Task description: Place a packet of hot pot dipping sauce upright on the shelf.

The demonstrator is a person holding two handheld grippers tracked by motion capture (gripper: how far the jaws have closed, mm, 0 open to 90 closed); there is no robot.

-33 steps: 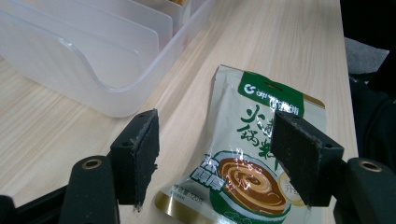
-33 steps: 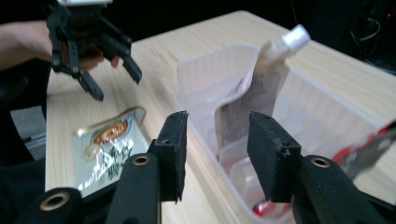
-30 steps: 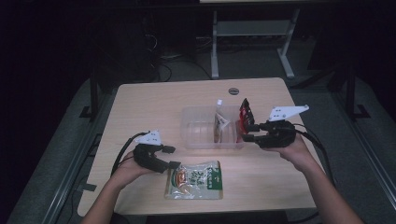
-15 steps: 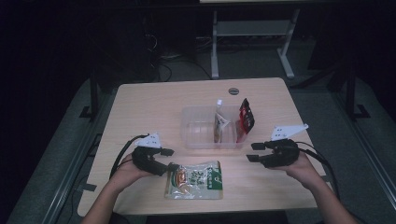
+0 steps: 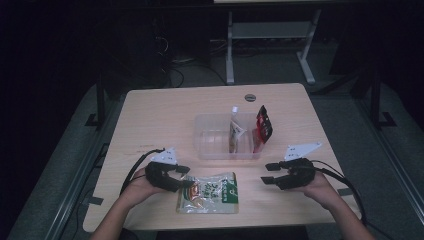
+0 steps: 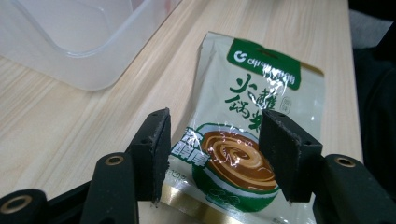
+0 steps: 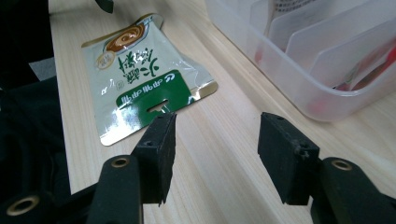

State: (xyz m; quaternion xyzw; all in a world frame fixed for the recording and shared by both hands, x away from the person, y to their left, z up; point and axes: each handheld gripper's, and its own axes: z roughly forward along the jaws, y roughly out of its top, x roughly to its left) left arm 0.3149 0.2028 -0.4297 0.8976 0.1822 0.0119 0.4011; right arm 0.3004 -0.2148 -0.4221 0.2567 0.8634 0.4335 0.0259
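A green-and-white food packet [image 5: 207, 192] [image 6: 252, 116] [image 7: 140, 79] lies flat near the table's front edge. My left gripper [image 5: 187, 179] [image 6: 212, 149] straddles its left end. Its jaws have just been closing, with the packet between them, but the pads stand apart from it, so it is open. My right gripper [image 5: 267, 173] [image 7: 215, 149] hovers low over bare wood to the packet's right, pointing at it. Its jaws have just been opening and nothing is between them. A clear plastic bin [image 5: 215, 145] holds a red packet [image 5: 262, 127] and a pale packet [image 5: 235, 135], both upright.
The bin [image 6: 70, 46] [image 7: 299, 88] sits mid-table, just beyond both grippers, with dividers at its right end. A round grey grommet [image 5: 250, 97] lies near the far edge of the wooden table [image 5: 160, 115]. Cables trail from both grippers over the near edge.
My right gripper has left the bin's right end and come down toward the near right of the table. The red packet stays in the bin. My left gripper's jaws have narrowed.
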